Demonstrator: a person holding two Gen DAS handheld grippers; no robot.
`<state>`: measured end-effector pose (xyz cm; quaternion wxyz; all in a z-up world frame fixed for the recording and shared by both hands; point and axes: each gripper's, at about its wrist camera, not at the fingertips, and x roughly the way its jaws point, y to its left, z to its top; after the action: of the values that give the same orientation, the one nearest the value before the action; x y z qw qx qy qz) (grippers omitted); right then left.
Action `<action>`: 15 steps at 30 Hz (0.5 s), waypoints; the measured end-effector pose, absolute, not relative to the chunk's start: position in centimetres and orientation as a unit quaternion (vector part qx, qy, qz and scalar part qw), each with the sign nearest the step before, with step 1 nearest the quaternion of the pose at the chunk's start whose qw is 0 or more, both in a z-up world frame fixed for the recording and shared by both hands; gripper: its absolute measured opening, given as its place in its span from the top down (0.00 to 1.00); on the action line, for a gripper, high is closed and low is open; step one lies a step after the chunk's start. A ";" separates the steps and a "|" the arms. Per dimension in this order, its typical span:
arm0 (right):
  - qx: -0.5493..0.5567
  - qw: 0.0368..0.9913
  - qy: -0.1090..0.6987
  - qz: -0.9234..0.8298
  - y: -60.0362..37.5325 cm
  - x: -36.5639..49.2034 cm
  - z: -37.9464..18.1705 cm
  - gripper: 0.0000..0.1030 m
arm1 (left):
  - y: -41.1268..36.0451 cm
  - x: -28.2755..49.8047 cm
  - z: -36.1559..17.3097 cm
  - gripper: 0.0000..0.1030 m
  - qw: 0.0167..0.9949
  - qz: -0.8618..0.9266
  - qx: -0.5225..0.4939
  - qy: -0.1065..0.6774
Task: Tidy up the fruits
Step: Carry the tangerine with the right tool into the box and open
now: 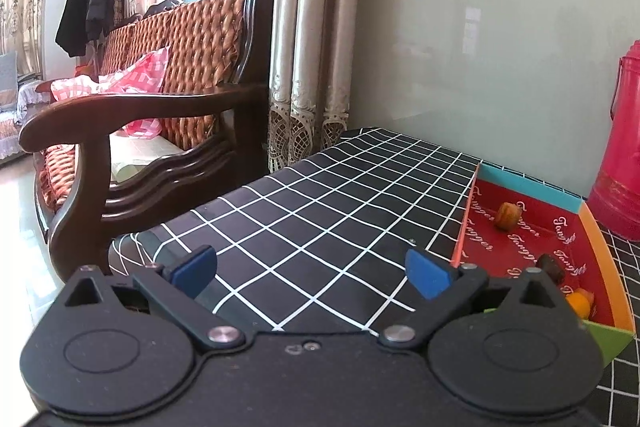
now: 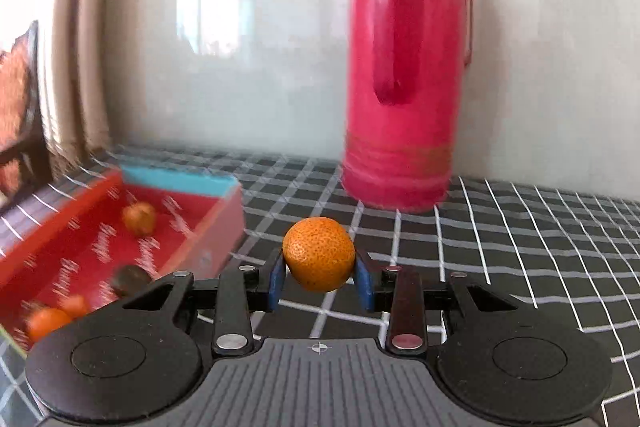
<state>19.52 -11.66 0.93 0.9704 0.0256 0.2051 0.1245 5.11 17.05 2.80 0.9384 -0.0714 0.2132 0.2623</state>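
Note:
My right gripper (image 2: 320, 277) is shut on an orange mandarin (image 2: 319, 253) and holds it above the checked tablecloth, right of the red box (image 2: 60, 227). The box holds a brownish fruit (image 2: 139, 218), a dark fruit (image 2: 130, 279) and orange fruits (image 2: 48, 323). My left gripper (image 1: 312, 273) is open and empty over the tablecloth, left of the same box (image 1: 532, 247). In the left wrist view the box shows a brownish fruit (image 1: 507, 215), a dark fruit (image 1: 552, 267) and an orange fruit (image 1: 580, 301).
A tall red thermos (image 2: 404, 67) stands behind the mandarin against the wall; it also shows in the left wrist view (image 1: 620, 147). A wooden sofa (image 1: 160, 99) stands left of the table. The black checked tablecloth (image 1: 320, 211) covers the table.

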 end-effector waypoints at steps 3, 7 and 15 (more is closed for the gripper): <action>0.029 0.968 0.191 0.158 -10.2 18.5 1.6 0.64 | 17.4 4.8 2.8 0.08 0.937 0.266 -0.073 0.213; -0.004 0.963 0.184 0.198 -6.7 17.4 1.9 0.64 | 17.9 4.7 2.8 0.08 0.935 0.271 -0.078 0.213; -0.062 0.944 0.211 0.244 -0.6 16.4 0.7 0.64 | 18.5 4.4 2.9 0.08 0.934 0.273 -0.086 0.216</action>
<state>16.41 -0.64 0.73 0.9444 -0.0624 0.2113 0.2440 4.42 18.51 2.91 0.9336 -0.0859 0.2161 0.2728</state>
